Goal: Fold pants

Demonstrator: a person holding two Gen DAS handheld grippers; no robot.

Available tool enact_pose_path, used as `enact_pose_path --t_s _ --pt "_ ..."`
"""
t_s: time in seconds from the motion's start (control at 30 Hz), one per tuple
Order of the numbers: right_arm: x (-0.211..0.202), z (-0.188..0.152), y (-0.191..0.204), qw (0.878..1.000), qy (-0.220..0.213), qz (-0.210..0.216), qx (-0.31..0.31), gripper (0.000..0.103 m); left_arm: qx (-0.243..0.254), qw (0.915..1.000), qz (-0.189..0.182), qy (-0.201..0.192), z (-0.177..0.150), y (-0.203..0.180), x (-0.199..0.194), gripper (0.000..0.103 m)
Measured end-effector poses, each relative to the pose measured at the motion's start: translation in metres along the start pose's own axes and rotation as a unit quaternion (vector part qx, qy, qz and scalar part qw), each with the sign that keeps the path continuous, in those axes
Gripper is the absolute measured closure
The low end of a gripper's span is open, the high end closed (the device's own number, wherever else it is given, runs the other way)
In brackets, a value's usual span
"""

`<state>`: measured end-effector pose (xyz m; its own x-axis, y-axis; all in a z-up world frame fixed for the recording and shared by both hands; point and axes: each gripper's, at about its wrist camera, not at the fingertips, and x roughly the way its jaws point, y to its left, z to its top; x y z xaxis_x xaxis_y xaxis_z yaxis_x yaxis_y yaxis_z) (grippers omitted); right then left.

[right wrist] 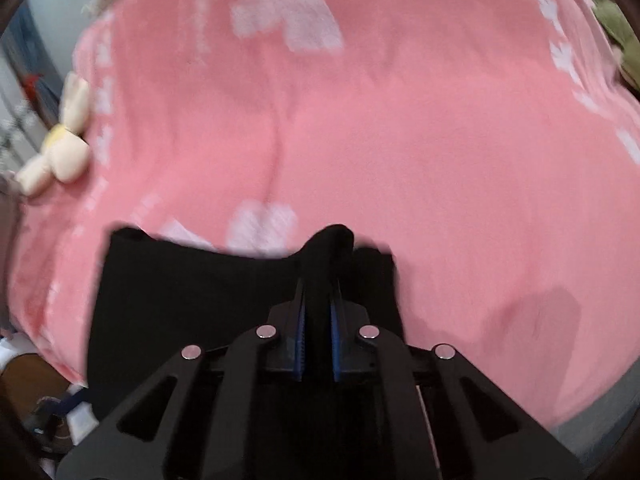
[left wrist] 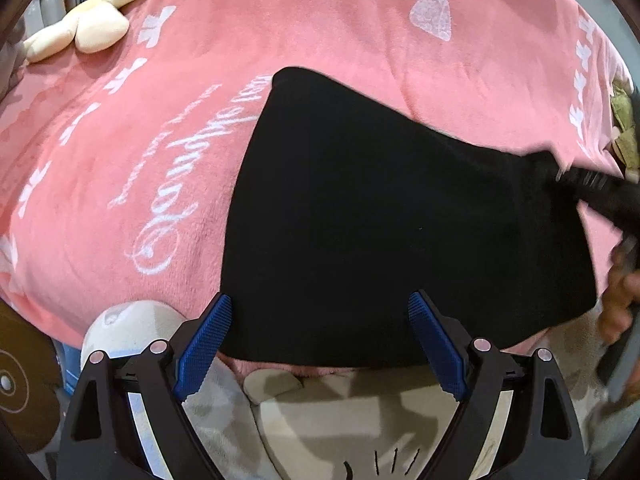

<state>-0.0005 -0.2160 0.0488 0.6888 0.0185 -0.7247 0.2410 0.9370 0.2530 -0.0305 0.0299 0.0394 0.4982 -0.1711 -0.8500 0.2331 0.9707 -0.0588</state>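
The black pants point(left wrist: 380, 216) lie folded on a pink blanket point(left wrist: 160, 140) on a bed. My left gripper point(left wrist: 320, 312) is open, its blue pads on either side of the pants' near edge, holding nothing. My right gripper point(right wrist: 319, 300) is shut on a raised fold of the pants point(right wrist: 200, 292) at their far right corner. In the left wrist view the right gripper point(left wrist: 576, 178) shows at the right, pinching that corner and pulling the cloth taut. The right wrist view is blurred.
A cream plush toy point(left wrist: 92, 28) lies at the blanket's far left, also in the right wrist view point(right wrist: 60, 148). A green plush point(left wrist: 624, 120) sits at the right edge. A patterned cream cloth point(left wrist: 320, 420) is below the left gripper. A brown round object point(left wrist: 20, 380) is at the lower left.
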Motion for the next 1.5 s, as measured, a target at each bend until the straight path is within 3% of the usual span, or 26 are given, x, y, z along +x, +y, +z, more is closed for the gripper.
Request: enact_pose_path --t_s 0.1,0.2,0.37,0.43,0.5,0.6,0.7,0.77,0.8,0.87,0.93,0.97,1.1,1.2,1.3,1.37,1.4,1.43,1.5 --pt "0.005 0.010 0.018 0.998 -0.017 -0.025 -0.053 0.092 0.003 1.0000 0.002 -0.001 0.003 -0.001 0.004 0.015" --pt "0.046 0.000 0.012 0.992 0.039 -0.089 -0.081 0.084 -0.004 1.0000 0.001 0.001 0.002 0.000 0.008 0.014" --pt "-0.028 -0.032 0.009 0.999 -0.031 -0.027 -0.015 0.084 0.004 1.0000 0.003 -0.002 0.001 0.001 0.007 0.013" --pt "-0.036 -0.051 0.010 1.000 -0.015 -0.007 -0.013 0.084 0.003 1.0000 0.005 -0.004 0.000 0.001 0.008 0.012" --pt "-0.020 -0.075 0.008 0.999 0.024 -0.026 -0.039 0.092 0.004 0.9999 0.009 -0.005 0.000 -0.002 0.010 0.012" --pt "-0.027 -0.080 0.005 0.999 0.016 -0.028 -0.037 0.091 0.008 0.9999 0.011 -0.006 -0.001 -0.004 0.007 0.012" --pt "-0.050 -0.070 0.006 0.999 -0.007 -0.043 -0.021 0.083 0.004 0.9999 -0.007 -0.013 -0.005 0.004 -0.006 0.012" --pt "-0.057 -0.068 0.002 0.999 -0.009 -0.044 -0.027 0.067 -0.016 0.9993 -0.027 -0.021 -0.007 0.016 -0.011 0.012" --pt "-0.058 -0.070 -0.002 0.999 -0.007 -0.045 -0.025 0.050 -0.030 0.9985 -0.041 -0.022 -0.008 0.023 -0.012 0.012" --pt "-0.057 -0.072 -0.008 0.999 -0.005 -0.043 -0.022 0.040 -0.068 0.9951 -0.070 -0.013 -0.009 0.041 -0.007 0.012" --pt "-0.057 -0.077 -0.013 0.999 -0.002 -0.033 -0.021 0.023 -0.094 0.9918 -0.086 -0.006 -0.008 0.056 0.003 0.012" --pt "-0.051 -0.079 -0.013 0.999 0.005 -0.029 -0.025 0.021 -0.102 0.9907 -0.090 -0.002 -0.007 0.060 0.008 0.012" --pt "-0.025 -0.085 -0.022 0.999 0.043 -0.009 -0.013 0.020 -0.116 0.9828 -0.142 0.017 -0.001 0.070 0.033 0.012" --pt "-0.003 -0.086 -0.034 0.996 0.070 0.028 0.041 0.019 -0.139 0.9675 -0.206 0.047 0.000 0.070 0.063 0.011" --pt "0.004 -0.083 -0.038 0.995 0.064 0.052 0.064 0.014 -0.166 0.9633 -0.206 0.044 0.004 0.065 0.072 0.005" --pt "0.009 -0.081 -0.038 0.994 0.063 0.054 0.070 0.014 -0.165 0.9683 -0.183 0.041 0.007 0.058 0.071 0.005" --pt "0.010 -0.079 -0.036 0.995 0.060 0.051 0.065 0.021 -0.159 0.9715 -0.172 0.034 0.009 0.053 0.069 0.005" --pt "0.010 -0.077 -0.033 0.996 0.054 0.043 0.055 0.035 -0.144 0.9762 -0.161 0.022 0.011 0.047 0.065 0.006" --pt "0.008 -0.072 -0.028 0.997 0.046 0.049 0.040 0.058 -0.110 0.9845 -0.137 0.000 0.014 0.035 0.057 0.020"
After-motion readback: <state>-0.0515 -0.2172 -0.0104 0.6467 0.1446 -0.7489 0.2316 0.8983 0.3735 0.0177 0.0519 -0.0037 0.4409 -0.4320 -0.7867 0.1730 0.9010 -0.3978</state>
